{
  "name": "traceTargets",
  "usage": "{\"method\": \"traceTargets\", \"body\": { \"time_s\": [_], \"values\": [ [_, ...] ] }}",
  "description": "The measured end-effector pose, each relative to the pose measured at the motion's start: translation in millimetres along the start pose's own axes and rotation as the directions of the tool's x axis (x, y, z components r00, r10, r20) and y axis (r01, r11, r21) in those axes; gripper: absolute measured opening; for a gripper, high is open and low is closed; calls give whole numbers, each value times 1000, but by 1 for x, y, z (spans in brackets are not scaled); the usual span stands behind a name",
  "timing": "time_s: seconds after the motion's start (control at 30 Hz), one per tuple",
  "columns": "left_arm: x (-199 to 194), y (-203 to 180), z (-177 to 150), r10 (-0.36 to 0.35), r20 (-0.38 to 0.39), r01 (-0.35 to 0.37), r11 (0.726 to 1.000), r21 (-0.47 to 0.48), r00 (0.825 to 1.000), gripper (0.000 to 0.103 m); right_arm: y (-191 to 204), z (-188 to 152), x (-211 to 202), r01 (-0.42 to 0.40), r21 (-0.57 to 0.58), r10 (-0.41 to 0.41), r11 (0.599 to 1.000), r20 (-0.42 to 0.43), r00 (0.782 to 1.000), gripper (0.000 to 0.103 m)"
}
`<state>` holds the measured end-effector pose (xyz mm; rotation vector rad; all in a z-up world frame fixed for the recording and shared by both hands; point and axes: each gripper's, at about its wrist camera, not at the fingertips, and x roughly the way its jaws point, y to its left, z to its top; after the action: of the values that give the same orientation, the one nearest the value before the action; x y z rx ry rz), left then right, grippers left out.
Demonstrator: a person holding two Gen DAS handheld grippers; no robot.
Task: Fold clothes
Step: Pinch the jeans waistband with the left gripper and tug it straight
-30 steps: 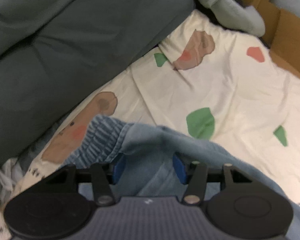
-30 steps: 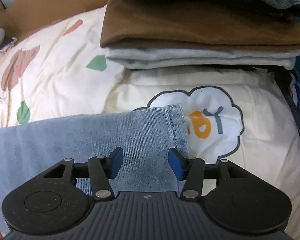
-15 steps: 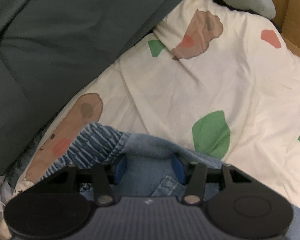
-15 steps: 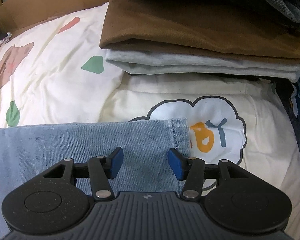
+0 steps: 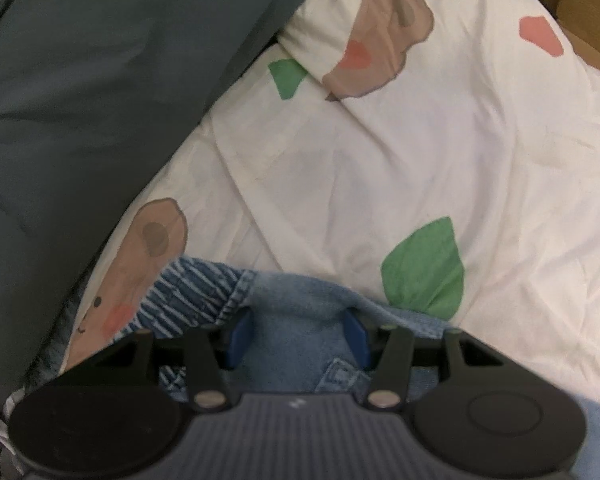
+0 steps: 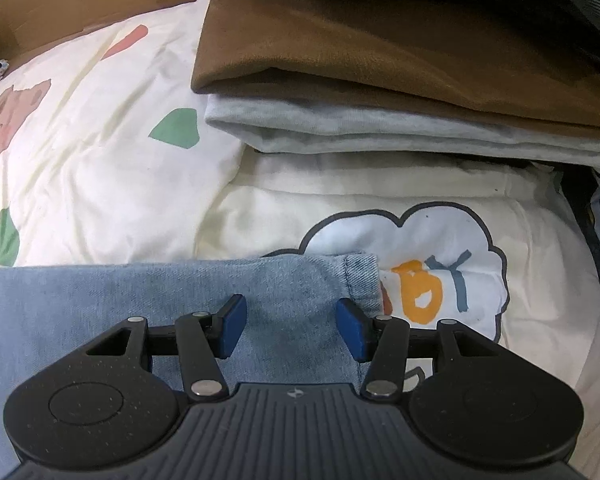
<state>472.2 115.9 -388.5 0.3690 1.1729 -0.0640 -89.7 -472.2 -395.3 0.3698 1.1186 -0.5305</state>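
Light-blue denim jeans (image 5: 300,344) are spread on a cream bedsheet printed with bears and leaves (image 5: 440,160) — elastic waistband end at left, hem end (image 6: 362,280) at right, lapping onto a cream cloud-print top (image 6: 440,248). Left gripper (image 5: 296,338) is seen with denim bunched between half-spread pads, apparently clamped; right gripper (image 6: 292,330) sits parted over flat denim, nothing pinched. Denim judged soft but weighty — best taken at waistband and hem. A dark grey cushion (image 5: 80,100) lies left; a folded stack topped with brown fabric (image 6: 400,52) behind.
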Motion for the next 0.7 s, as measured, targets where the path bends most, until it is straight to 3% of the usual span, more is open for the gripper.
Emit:
{"method": "traceTargets", "body": {
  "time_s": [0.33, 0.53, 0.6, 0.7],
  "values": [
    [6, -4, 11, 16, -70, -15, 1000, 15, 997, 54, 1, 19, 11, 15, 33, -12, 999, -86, 996, 56],
    [-3, -11, 16, 46, -115, -42, 999, 34, 992, 49, -9, 23, 7, -26, 68, 33, 997, -105, 994, 55],
    [-16, -14, 16, 52, -114, -47, 998, 43, 992, 43, -13, 23, 1, -35, 71, 41, 997, -85, 996, 42],
    [-40, -20, 12, 44, -101, -38, 997, 62, 994, 43, -14, 22, -6, -31, 20, 32, 999, -48, 998, 34]
  ]
}}
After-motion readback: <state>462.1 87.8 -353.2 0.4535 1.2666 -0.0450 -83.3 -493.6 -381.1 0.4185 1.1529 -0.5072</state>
